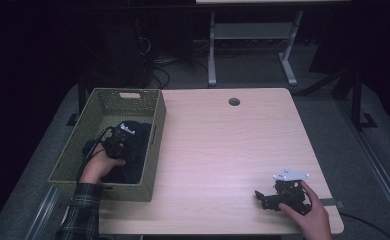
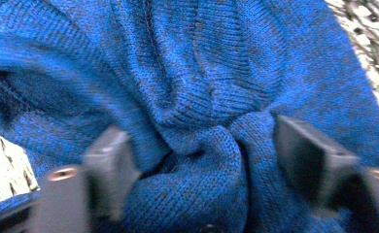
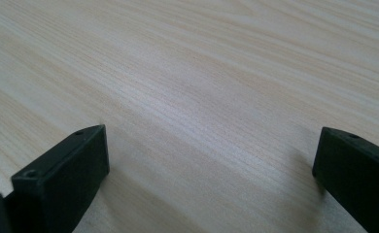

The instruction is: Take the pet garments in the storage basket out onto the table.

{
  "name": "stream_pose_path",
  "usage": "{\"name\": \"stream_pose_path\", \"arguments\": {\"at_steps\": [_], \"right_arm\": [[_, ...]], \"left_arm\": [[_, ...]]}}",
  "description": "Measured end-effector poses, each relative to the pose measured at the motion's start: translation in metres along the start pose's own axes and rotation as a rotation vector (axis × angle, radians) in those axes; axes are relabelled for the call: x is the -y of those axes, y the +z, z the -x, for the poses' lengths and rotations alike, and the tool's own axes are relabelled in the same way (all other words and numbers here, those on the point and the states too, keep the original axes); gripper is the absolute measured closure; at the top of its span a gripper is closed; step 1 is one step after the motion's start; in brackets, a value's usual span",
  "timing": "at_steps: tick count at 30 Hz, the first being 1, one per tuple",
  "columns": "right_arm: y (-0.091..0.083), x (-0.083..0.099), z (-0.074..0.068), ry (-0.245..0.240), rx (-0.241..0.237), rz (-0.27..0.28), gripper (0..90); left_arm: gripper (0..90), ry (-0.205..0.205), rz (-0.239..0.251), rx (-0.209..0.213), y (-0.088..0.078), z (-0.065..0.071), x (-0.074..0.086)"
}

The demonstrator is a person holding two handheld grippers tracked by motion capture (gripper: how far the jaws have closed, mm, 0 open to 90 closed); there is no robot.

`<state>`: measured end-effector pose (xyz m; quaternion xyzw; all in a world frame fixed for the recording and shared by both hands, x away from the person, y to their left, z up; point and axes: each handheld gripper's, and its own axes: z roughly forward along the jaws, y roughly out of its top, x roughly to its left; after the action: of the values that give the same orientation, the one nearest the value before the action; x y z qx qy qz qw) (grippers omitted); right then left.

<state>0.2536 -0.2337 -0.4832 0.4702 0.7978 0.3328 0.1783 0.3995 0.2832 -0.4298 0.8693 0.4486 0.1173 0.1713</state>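
A dark blue knit garment (image 1: pixel 142 136) lies bunched inside a green woven basket (image 1: pixel 159 131) at the table's left side. My left gripper (image 1: pixel 123 145) reaches down into the basket. In the left gripper view a thick fold of the blue knit garment (image 2: pixel 202 73) is squeezed between the two black jaws of that gripper (image 2: pixel 209 160). My right gripper (image 1: pixel 260 198) rests on the wooden table (image 1: pixel 223 150) near its front right corner, held by a hand. Its jaws stand wide apart over bare wood, with nothing between them (image 3: pixel 209 155).
The basket takes up the table's left edge, and its woven wall (image 2: pixel 367 29) shows beside the cloth. A round cable hole (image 1: pixel 234 101) sits near the table's far edge. Grey desk legs (image 1: pixel 212 55) stand on the floor beyond.
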Motion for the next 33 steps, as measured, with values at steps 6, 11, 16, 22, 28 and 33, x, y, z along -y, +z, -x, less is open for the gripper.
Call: {"name": "stream_pose_path", "arguments": {"at_steps": [6,11,16,22,28,33], "right_arm": [[0.000,0.000,0.000,0.000,0.000,0.000,0.0],[0.000,0.000,0.000,0.000,0.000,0.000,0.0],[0.000,0.000,0.000,0.000,-0.001,0.000,0.0],[0.000,0.000,0.000,0.000,-0.001,0.000,0.0],[0.000,0.000,0.000,0.000,-0.001,0.000,0.0],[0.000,0.000,0.000,-0.001,-0.001,0.000,0.0]], "left_arm": [[65.2,-0.016,-0.026,0.006,-0.005,0.000,-0.002],[69.4,-0.052,-0.019,0.030,-0.011,-0.004,-0.002],[69.3,-0.100,0.061,0.056,-0.023,-0.010,-0.002],[69.8,-0.163,0.168,0.084,-0.037,-0.019,0.002],[69.8,-0.203,0.256,0.104,-0.050,-0.025,0.006],[69.8,-0.235,0.352,0.148,-0.061,-0.030,0.009]]}}
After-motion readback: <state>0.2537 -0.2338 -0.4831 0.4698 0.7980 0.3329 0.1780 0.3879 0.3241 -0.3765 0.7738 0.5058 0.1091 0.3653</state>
